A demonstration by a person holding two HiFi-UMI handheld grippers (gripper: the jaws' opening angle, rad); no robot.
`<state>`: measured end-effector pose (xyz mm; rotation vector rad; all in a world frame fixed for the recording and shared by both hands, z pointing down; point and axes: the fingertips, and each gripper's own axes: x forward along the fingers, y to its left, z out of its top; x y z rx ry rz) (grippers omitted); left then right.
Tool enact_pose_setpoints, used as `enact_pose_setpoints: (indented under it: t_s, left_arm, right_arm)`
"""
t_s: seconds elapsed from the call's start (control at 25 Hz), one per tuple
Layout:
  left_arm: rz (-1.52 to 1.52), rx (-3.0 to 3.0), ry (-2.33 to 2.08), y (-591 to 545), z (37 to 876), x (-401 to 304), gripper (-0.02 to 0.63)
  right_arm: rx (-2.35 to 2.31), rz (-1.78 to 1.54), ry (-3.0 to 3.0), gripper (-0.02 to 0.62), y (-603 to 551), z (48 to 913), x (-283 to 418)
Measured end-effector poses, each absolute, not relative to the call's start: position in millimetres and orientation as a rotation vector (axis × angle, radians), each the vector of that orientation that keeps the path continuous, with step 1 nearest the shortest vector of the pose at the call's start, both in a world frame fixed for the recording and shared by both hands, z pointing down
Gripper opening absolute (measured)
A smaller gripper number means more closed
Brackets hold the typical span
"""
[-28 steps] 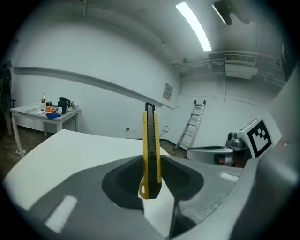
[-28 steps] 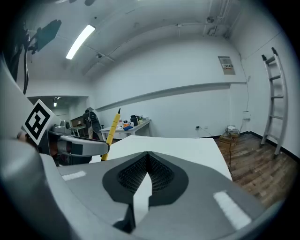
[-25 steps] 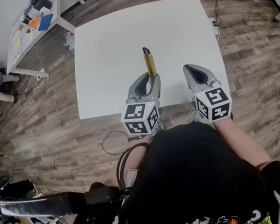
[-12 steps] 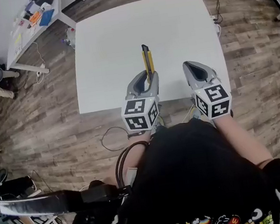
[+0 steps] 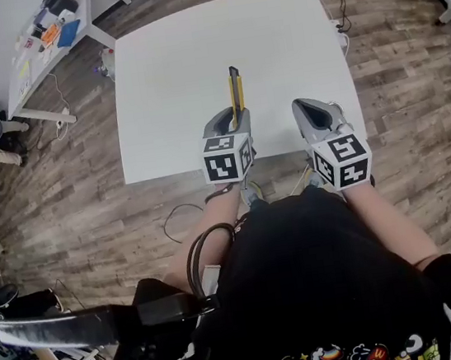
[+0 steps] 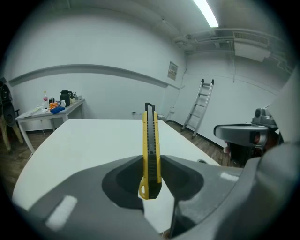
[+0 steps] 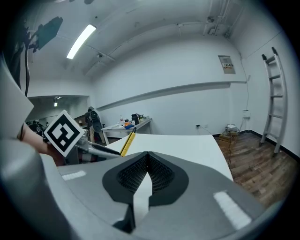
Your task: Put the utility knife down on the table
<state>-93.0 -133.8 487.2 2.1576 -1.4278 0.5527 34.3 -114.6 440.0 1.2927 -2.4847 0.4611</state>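
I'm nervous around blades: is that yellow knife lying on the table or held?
Held: the left gripper has its jaws shut on the rear of the utility knife, above the table.

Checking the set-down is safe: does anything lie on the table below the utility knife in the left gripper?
Nothing visible: the white table under the utility knife is bare; the right gripper is off to one side.

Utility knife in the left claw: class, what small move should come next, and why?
Probably lower the left claw toward the table. Its jaws are shut on the rear end of the utility knife, which sticks forward over the white top and seems to be clear of it. The knife should likely come down onto the surface before the jaws open.
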Motion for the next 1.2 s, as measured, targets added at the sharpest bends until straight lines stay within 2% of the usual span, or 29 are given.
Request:
enact_pose_setpoints:
  t_s: [0.6,1.2]
  left_arm:
    - [1.025,2.168,-1.183,-181.4,577.9,-53.1,0.123]
    - [1.065,2.115,-1.123,-179.5,606.7,-36.1,0.123]
  right_arm:
    - [1.33,0.532,-2.451,0.021,-101.4,452.3,56.1]
    - [1.348,0.557,-2.424,0.021,-105.4,459.8,70.1]
